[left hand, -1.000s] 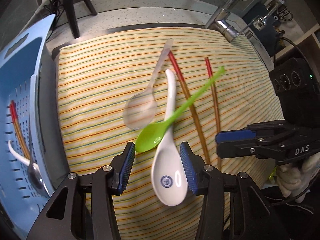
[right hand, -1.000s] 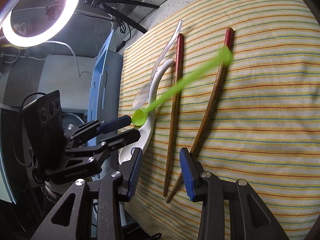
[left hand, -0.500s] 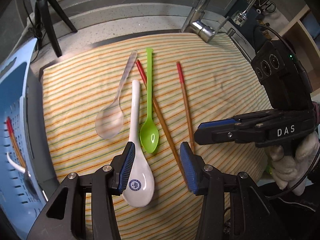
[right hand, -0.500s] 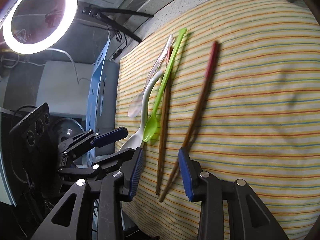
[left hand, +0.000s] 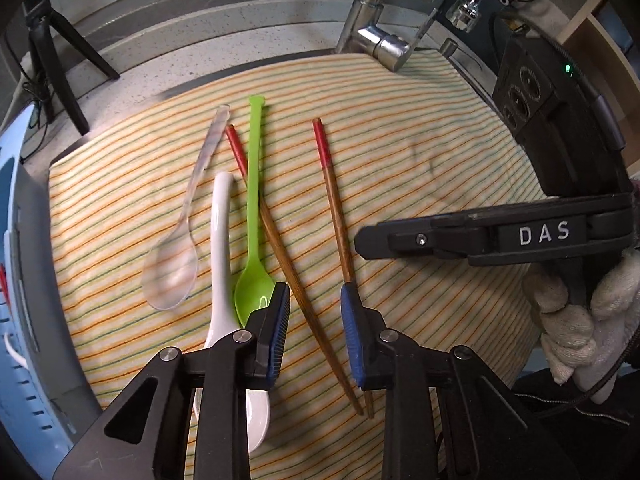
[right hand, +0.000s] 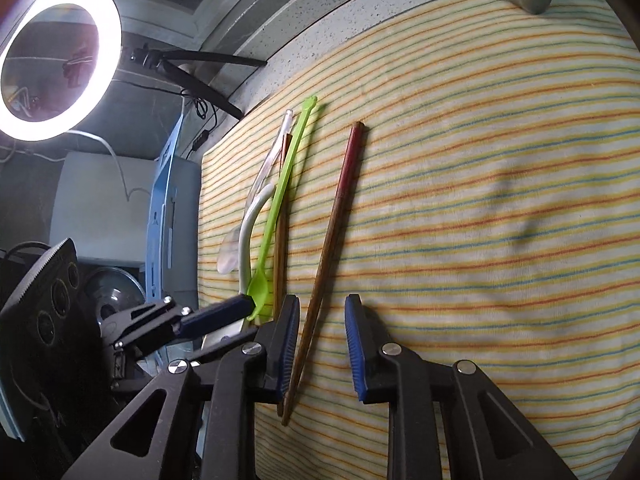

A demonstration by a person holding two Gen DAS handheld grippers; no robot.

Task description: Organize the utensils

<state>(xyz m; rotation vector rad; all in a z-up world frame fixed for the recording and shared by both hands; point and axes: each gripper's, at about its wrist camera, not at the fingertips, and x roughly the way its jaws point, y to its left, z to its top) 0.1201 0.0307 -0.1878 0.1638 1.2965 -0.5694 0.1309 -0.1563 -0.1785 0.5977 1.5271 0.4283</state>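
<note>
A striped yellow cloth [left hand: 420, 168] covers the tabletop, with a speckled grey counter ledge [left hand: 200, 36] and a chrome faucet [left hand: 380, 36] behind it; in the right wrist view a lit ring light [right hand: 56, 60] stands off to the left. At the far left a blue perforated basket [left hand: 16, 320] is cut off by the frame edge, so its contents are hard to make out.

On the cloth, from left to right, lie a clear plastic spoon [left hand: 180, 248], a white ceramic soup spoon [left hand: 222, 248], a green plastic spoon [left hand: 254, 232] and two red-tipped wooden chopsticks. All run lengthwise away from the camera, bowls near, handles far. The left chopstick [left hand: 280, 248] slants under the green handle; the right chopstick [left hand: 334, 208] lies apart, and their near tips converge.

The left hand-held gripper [left hand: 314, 316] hovers with its blue pads apart over the chopsticks' near ends, its left finger hiding part of the white spoon's bowl. The right hand-held gripper [right hand: 322, 340], held in a gloved hand [left hand: 580, 320], is likewise open, straddling the right chopstick's lower end; whether it touches is unclear.
</note>
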